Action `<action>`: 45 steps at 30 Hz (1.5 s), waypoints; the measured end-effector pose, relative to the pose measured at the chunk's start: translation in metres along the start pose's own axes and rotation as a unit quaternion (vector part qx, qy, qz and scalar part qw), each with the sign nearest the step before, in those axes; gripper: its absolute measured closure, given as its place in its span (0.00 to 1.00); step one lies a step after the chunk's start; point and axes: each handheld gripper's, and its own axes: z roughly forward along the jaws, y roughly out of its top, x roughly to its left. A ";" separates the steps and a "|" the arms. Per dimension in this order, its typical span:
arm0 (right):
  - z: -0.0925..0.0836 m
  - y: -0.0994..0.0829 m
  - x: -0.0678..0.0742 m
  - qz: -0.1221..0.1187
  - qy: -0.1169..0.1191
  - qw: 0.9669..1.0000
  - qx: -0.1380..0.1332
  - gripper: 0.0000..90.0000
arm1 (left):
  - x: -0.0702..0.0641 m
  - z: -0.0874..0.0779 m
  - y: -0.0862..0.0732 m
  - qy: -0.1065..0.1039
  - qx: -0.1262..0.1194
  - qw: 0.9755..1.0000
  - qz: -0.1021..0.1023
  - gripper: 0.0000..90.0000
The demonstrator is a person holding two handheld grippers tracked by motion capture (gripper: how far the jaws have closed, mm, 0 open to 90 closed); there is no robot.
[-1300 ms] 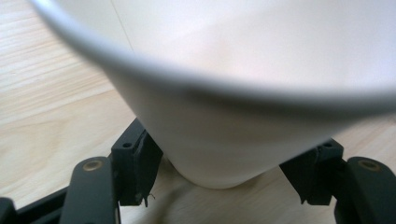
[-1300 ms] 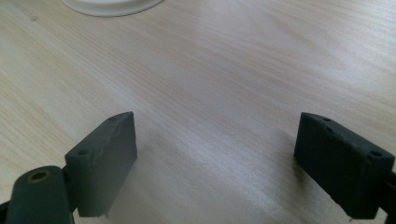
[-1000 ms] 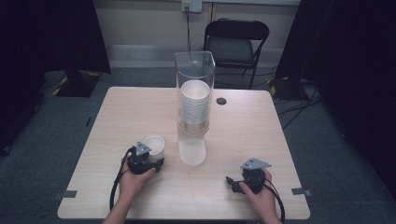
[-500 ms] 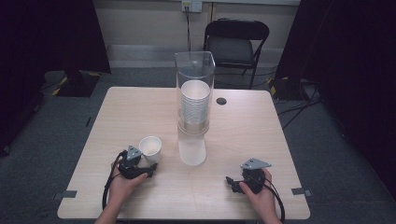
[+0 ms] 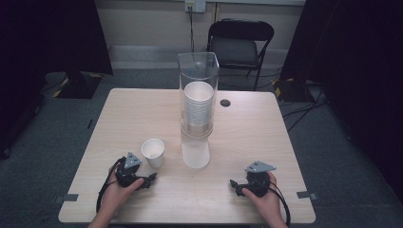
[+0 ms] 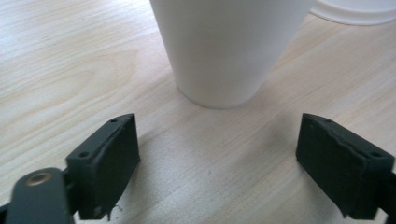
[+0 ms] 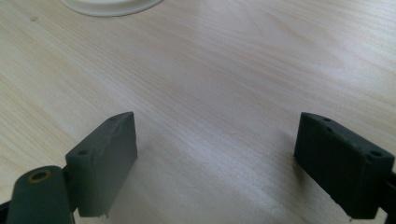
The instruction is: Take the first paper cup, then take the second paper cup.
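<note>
At the near edge of the table point(image 5: 119, 114), the left gripper point(image 5: 148, 178) lies low in the person's left hand point(image 5: 115, 194), its jaws spread wide with nothing between them; they have just been opening, and the white paper cup point(image 5: 153, 152) stands free on the wood just beyond the fingertips, upright, mouth up, touching neither pad. The left gripper view shows this closely: the two black pads sit at the bottom corners, bare wood between them, and the cup's tapered base rests on the table a little ahead of the gap. Over at the near right, the right gripper point(image 5: 235, 184) rests in the right hand point(image 5: 263, 199), jaws equally wide and empty, pointing left across the table. Its own view gives plain wood grain between the pads and, at the far top edge, the white rim of the dispenser's foot.

Farther in, at the table's middle, the tall clear cup dispenser point(image 5: 197, 71) stands upright with a stack of white cups point(image 5: 198, 107) inside and one cup hanging out below. The loose cup stands just left of its base. The high view alone takes in the small dark grommet point(image 5: 225, 102) right of the dispenser and the black folding chair point(image 5: 240, 45) beyond the far edge. No writing or brand can be read on the cup or the dispenser
</note>
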 end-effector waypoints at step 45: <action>0.005 0.073 0.040 -0.038 0.057 0.997 -0.039 0.16 | -0.001 0.002 0.001 -0.009 0.008 1.000 0.011 0.06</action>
